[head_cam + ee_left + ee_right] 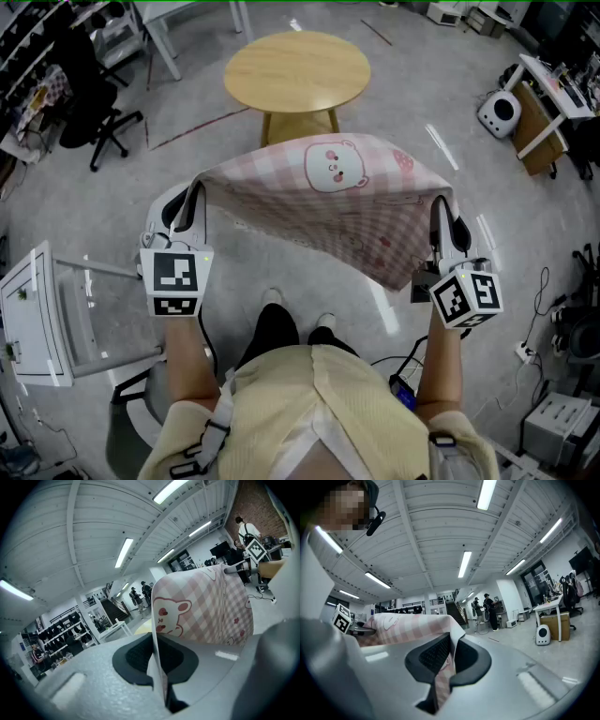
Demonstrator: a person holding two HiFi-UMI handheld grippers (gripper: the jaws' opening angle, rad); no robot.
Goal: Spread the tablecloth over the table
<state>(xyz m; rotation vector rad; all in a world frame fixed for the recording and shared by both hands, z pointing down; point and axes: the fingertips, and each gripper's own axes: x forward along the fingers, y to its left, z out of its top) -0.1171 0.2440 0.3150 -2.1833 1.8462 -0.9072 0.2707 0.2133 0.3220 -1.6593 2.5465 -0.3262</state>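
A pink-and-white checked tablecloth (pixel 337 202) printed with a cartoon bear face hangs in the air, stretched between the two grippers in front of the person (pixel 319 412). It is above the grey floor (pixel 450 75) and on the near side of the round wooden table (pixel 298 70). In the head view, no part of the cloth lies on the tabletop; only its far edge overlaps the table's near leg. The left gripper (pixel 192 199) holds one upper corner. In the left gripper view its dark fingers (pixel 133 656) are clenched on a thin fold of the fabric, which rises from between them and spreads away to the right, bear face showing. The right gripper (pixel 441 211) holds the opposite corner. In the right gripper view its fingers (pixel 429 656) are likewise clamped on a bunched strip of checked cloth, which runs off to the left toward the other gripper. Between the two grips the tablecloth sags and folds, its lower edge drooping to a point near the right gripper. Each gripper carries a marker cube, the left cube (pixel 175 279) and the right cube (pixel 466 296), just above the person's forearms. A black office chair (pixel 89 103) stands well apart at the upper left, and a small white rounded device (pixel 500 112) sits on the floor at the upper right.
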